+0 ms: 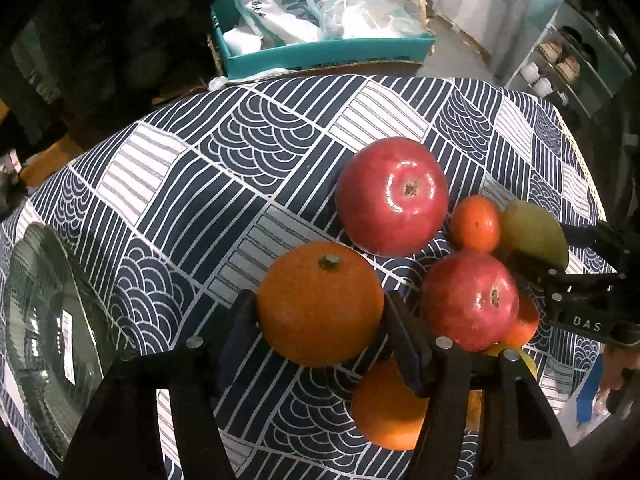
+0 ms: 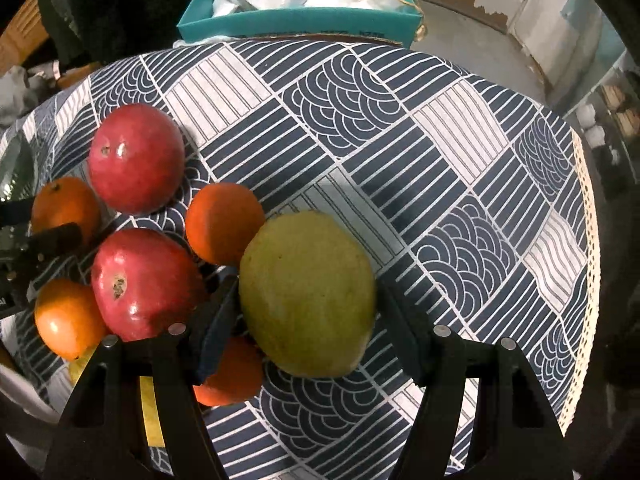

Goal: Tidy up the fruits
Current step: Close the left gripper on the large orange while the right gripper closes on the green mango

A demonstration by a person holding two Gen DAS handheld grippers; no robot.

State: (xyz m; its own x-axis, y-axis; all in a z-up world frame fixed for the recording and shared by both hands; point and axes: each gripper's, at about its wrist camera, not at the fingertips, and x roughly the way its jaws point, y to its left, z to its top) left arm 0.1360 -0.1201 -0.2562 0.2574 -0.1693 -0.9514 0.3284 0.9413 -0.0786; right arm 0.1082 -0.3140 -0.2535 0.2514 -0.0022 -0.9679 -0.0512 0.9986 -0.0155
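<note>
Nearest in the left wrist view, our left tool point(image 1: 320, 308) is clamped on the big orange point(image 1: 319, 303), pads on its two flanks at the widest girth. We judge it firm and moderately heavy, its pebbled rind offering decent friction; the equator is the right place to hold it.

In the right wrist view, our right tool point(image 2: 308, 300) straddles the green-yellow mango point(image 2: 307, 294), both pads seemingly against its sides. We read that as a grip. Its skin looks smooth and waxy, and its body tapers, so it may slip; we would take it across the fattest part, gently, as ripe flesh bruises.

Beside these lie two red apples point(image 1: 391, 196), glossy, hard and slick, with smaller oranges point(image 1: 475, 223) touching them.

All sit clustered on the patterned table point(image 1: 200, 168). Farther left is a clear glass dish point(image 1: 44, 320), and beyond the table a teal box point(image 1: 320, 50).
</note>
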